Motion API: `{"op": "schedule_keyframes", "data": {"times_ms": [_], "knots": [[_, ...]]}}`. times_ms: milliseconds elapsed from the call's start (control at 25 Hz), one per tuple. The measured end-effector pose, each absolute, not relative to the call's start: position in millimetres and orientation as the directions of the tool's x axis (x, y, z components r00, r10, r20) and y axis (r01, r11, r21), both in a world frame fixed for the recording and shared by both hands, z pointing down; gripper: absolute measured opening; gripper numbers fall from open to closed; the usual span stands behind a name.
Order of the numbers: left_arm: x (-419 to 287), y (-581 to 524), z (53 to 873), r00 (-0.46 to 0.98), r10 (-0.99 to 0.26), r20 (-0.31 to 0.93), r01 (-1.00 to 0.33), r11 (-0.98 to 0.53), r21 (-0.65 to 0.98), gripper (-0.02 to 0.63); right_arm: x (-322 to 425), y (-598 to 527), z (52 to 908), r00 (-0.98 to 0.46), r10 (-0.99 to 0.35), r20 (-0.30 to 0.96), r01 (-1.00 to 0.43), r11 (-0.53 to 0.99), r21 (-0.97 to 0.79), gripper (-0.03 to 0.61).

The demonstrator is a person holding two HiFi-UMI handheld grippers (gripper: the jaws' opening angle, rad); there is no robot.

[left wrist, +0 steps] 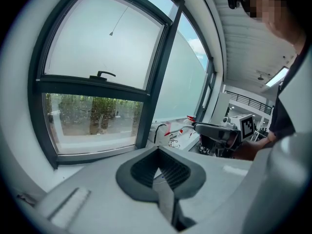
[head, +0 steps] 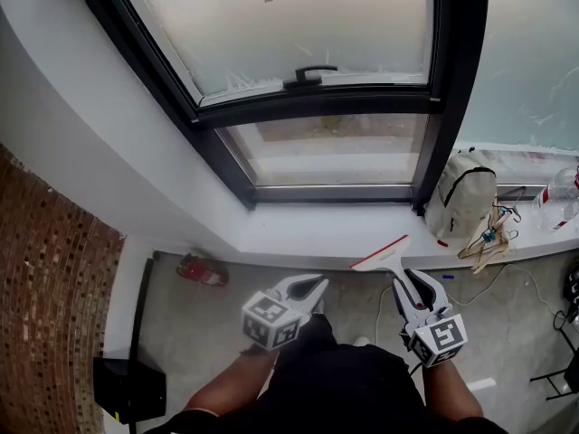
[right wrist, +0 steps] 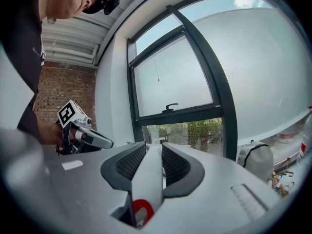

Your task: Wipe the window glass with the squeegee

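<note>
1. Dark frame (head: 336, 107) bounds two panes. The upper pane (head: 298, 25) is frosted and the lower pane (head: 330, 147) is clear. A black handle (head: 308, 77) sits on the crossbar between them.
2. Edges: a white sill (head: 298, 238) runs under the lower pane. It is bare from its left corner to a pale backpack (head: 461, 197), which stands beside the frame's right upright. Right of the backpack, a tangle of cords (head: 488, 238) and a bottle (head: 561, 193) lie on the sill.
3. Room to move: both grippers are below the sill's front edge, well apart from the glass. A brick wall (head: 45, 269) closes the left side. On the floor below it are a red extinguisher (head: 204, 271) and a black box (head: 127, 387).
4. Right gripper (head: 409, 289): the jaws are clamped on the white handle of the squeegee (head: 384, 256). In the right gripper view, the handle runs between the ribbed pads (right wrist: 131, 162), with its red end at the jaw roots.
5. Squeegee position: the blade is tilted, red strip uppermost. It overlaps the sill's front edge in the head view and is not touching either pane.
6. Left gripper (head: 317, 287): in the left gripper view the pads (left wrist: 146, 169) meet at the tips with nothing between them. It is just left of the right gripper, at about the same height.
</note>
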State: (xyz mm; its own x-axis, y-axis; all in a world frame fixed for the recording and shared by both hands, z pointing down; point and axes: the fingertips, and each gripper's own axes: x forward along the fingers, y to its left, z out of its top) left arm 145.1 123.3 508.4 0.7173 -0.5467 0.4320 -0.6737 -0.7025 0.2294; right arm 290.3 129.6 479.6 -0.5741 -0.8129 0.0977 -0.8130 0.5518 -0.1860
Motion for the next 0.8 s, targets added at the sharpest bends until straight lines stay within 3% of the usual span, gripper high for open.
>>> {"op": "schedule_keyframes", "data": {"times_ms": [480, 800], "knots": [[114.7, -29.9, 496.4, 0.78, -0.522, 0.346, -0.609, -0.759, 0.228, 0.001, 270.8, 3.1, 477.6, -0.47, -0.869, 0.156, -0.882, 0.453, -0.133, 0.129], [65.0, -165.6, 459.7, 0.803, -0.518, 0.296, -0.576, -0.802, 0.16, 0.001, 243.1, -133.9, 406.4, -0.341, -0.939, 0.043, -0.94, 0.34, -0.029, 0.129]]}}
